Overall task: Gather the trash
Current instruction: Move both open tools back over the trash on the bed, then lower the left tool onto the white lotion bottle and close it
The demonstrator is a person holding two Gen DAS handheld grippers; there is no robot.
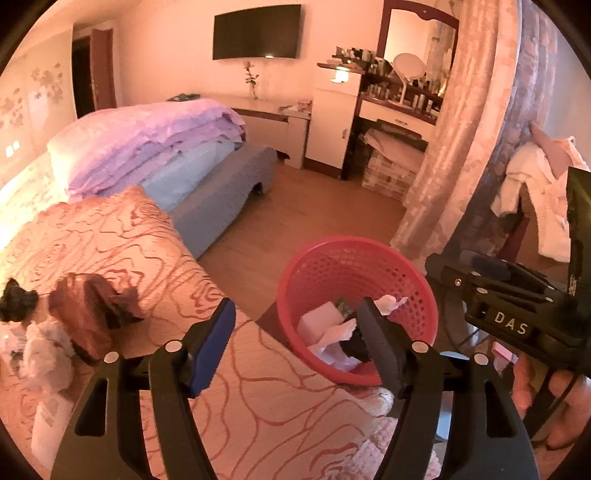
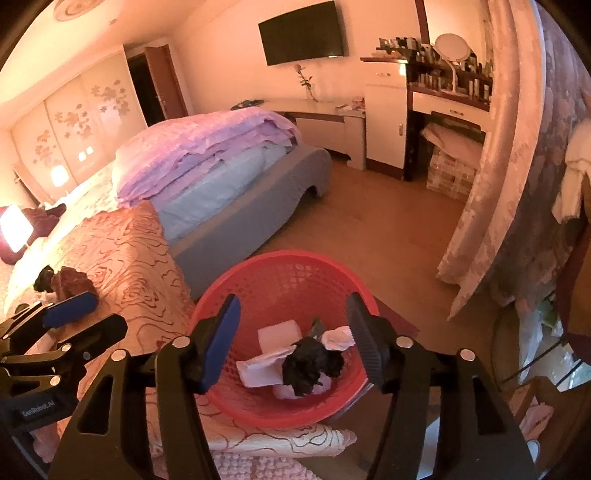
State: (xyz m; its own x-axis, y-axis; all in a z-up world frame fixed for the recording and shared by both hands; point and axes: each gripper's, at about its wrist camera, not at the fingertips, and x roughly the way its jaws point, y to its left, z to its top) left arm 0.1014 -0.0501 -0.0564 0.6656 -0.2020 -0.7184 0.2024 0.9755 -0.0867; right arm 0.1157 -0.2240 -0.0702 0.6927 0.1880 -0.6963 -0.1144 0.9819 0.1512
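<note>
A red mesh waste basket (image 1: 417, 291) (image 2: 258, 284) stands on the floor beside the bed. It holds white paper scraps (image 2: 266, 365) and a black crumpled wad (image 2: 310, 363). On the rose-patterned bedspread (image 1: 155, 258) lie more scraps: a brown crumpled piece (image 1: 86, 310), a black wad (image 1: 14, 301) and a white tissue (image 1: 44, 350). My left gripper (image 1: 295, 343) is open and empty over the bed's edge. My right gripper (image 2: 291, 336) is open and empty, above the basket. The left gripper also shows in the right wrist view (image 2: 74, 314).
A bed with folded purple and blue quilts (image 2: 207, 162) fills the left. Wooden floor (image 2: 369, 221) lies beyond the basket. A floral curtain (image 2: 498, 166) hangs on the right. A dressing table (image 2: 450, 103) with bottles and a wall TV (image 2: 301, 33) stand at the far wall.
</note>
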